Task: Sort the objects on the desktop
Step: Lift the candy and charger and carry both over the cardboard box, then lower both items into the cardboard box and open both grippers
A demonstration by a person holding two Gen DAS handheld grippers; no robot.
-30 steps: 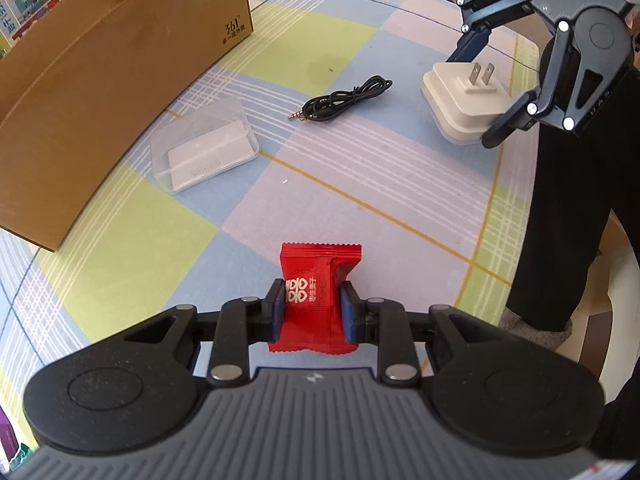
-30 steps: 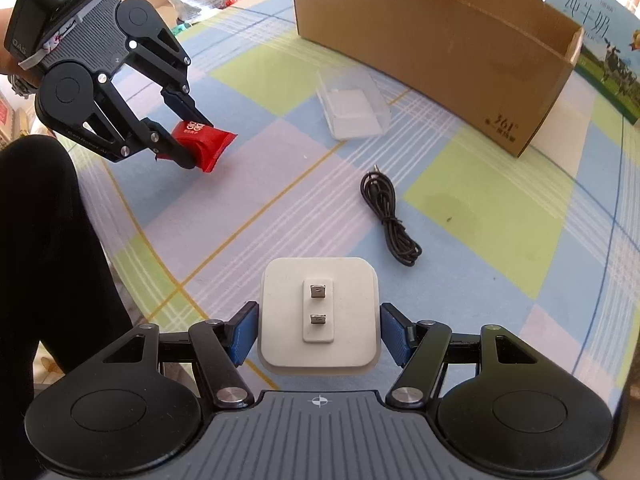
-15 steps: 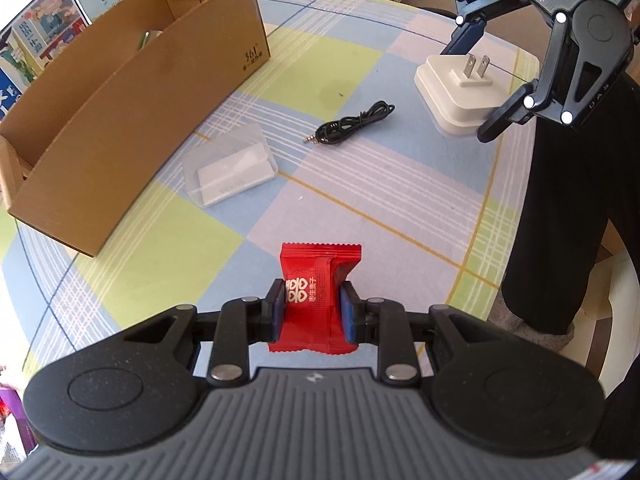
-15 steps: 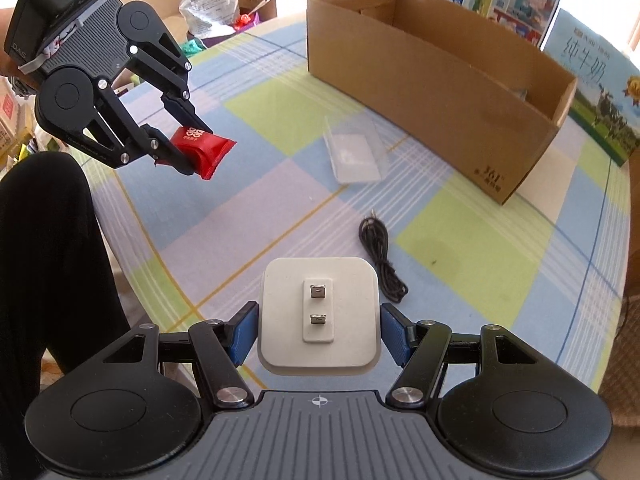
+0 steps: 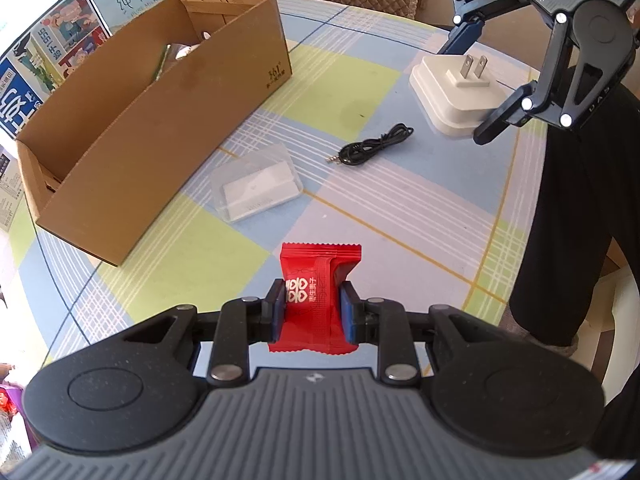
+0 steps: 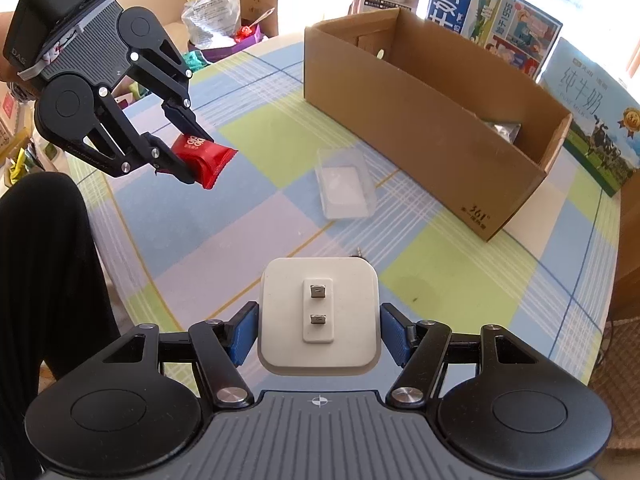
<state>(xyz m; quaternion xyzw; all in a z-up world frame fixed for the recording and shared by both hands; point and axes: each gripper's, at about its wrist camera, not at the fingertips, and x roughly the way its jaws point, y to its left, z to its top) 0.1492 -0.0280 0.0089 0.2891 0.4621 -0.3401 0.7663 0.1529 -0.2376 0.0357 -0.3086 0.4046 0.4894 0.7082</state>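
My left gripper [image 5: 313,307] is shut on a red candy packet [image 5: 316,296] and holds it above the checked tablecloth; both show in the right wrist view, the gripper [image 6: 176,160] and the packet [image 6: 204,156]. My right gripper [image 6: 319,334] is shut on a white plug adapter [image 6: 319,316], also held high; in the left wrist view the adapter [image 5: 456,88] hangs at the upper right in that gripper [image 5: 472,92]. A clear plastic case [image 5: 256,186] and a black audio cable [image 5: 370,145] lie on the table.
An open cardboard box [image 5: 132,120] stands along the far side of the table with some items inside; it also shows in the right wrist view [image 6: 420,120]. Milk cartons [image 6: 488,12] stand behind it. The person's dark trouser leg [image 5: 572,216] is by the table edge.
Both grippers have risen and pulled back from the table, each keeping its hold. More of the cardboard box and its inside has come into view.
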